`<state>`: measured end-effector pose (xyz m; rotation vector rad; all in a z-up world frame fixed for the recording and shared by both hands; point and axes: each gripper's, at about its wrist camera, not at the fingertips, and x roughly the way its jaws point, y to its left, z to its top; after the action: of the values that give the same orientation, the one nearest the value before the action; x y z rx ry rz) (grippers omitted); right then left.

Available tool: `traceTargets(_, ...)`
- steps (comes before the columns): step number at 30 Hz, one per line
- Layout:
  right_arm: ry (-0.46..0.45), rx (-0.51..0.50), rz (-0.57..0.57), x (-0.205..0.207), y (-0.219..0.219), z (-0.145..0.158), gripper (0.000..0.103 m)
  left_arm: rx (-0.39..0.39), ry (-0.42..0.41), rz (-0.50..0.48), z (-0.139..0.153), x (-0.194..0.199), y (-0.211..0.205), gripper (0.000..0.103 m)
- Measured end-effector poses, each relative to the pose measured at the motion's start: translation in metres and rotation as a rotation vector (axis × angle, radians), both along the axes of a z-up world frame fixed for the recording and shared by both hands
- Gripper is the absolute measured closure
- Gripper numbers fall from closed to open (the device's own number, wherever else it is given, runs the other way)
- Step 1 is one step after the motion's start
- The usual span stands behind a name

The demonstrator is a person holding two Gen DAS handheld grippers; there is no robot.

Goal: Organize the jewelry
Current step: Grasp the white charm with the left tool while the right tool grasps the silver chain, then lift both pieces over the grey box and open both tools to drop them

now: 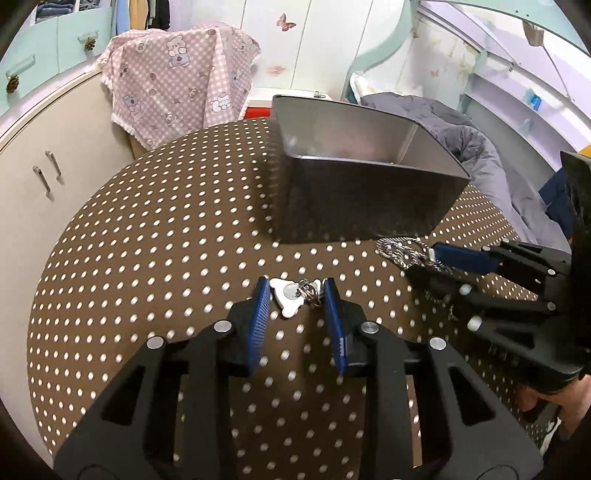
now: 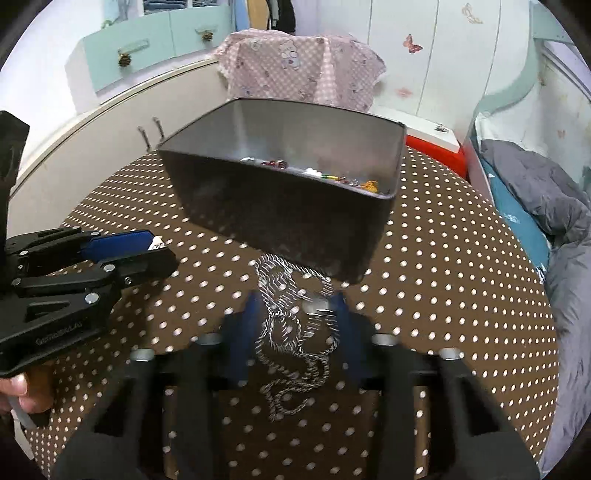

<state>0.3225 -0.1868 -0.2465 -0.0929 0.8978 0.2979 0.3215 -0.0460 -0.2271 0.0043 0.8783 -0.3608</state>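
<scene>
White charm (image 1: 286,295) with ring (image 1: 309,291) lies on the dotted bench (image 1: 147,240), pinched between the left hand-held gripper (image 1: 295,295) pads. Silver chain (image 2: 295,325) lies piled by the tin (image 2: 280,206) corner; right hand-held gripper (image 2: 295,314) is blurred around it, grip unclear. Tin holds small jewelry (image 2: 332,177).

Pale wall with butterfly stickers (image 1: 286,22), mint drawers (image 1: 55,40), cream cabinet (image 1: 48,173), grey bedding (image 2: 546,192)

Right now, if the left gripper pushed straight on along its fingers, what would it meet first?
Probably the white bear-shaped charm with a silver ring, already between the left gripper tips; beyond it stands the grey metal tin.
</scene>
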Motion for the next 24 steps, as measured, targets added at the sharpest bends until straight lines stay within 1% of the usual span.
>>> traceTargets(1, 0.011, 0.028, -0.002, -0.002, -0.003, 0.001, 0.090, 0.002, -0.002, 0.000, 0.001, -0.002, 0.001, 0.073)
traceTargets(3, 0.015, 0.055, -0.007, -0.009, -0.010, 0.004, 0.090, 0.001, -0.006, -0.003, 0.002, -0.004, 0.003, 0.073)
traceTargets(7, -0.019, 0.084, 0.000, -0.027, -0.015, 0.021, 0.090, -0.007, -0.018, -0.005, 0.007, -0.009, 0.008, 0.073)
traceTargets(11, -0.073, 0.118, 0.008, -0.042, -0.023, 0.051, 0.090, -0.025, -0.045, -0.005, 0.022, -0.014, 0.014, 0.073)
traceTargets(17, -0.178, 0.147, 0.032, -0.058, -0.025, 0.101, 0.090, -0.052, -0.122, -0.012, 0.058, -0.023, 0.022, 0.073)
traceTargets(20, -0.238, 0.161, 0.053, -0.063, -0.026, 0.131, 0.090, -0.052, -0.176, -0.015, 0.080, -0.029, 0.024, 0.073)
traceTargets(24, -0.303, 0.163, 0.074, -0.064, -0.025, 0.159, 0.090, -0.061, -0.248, -0.025, 0.112, -0.034, 0.026, 0.073)
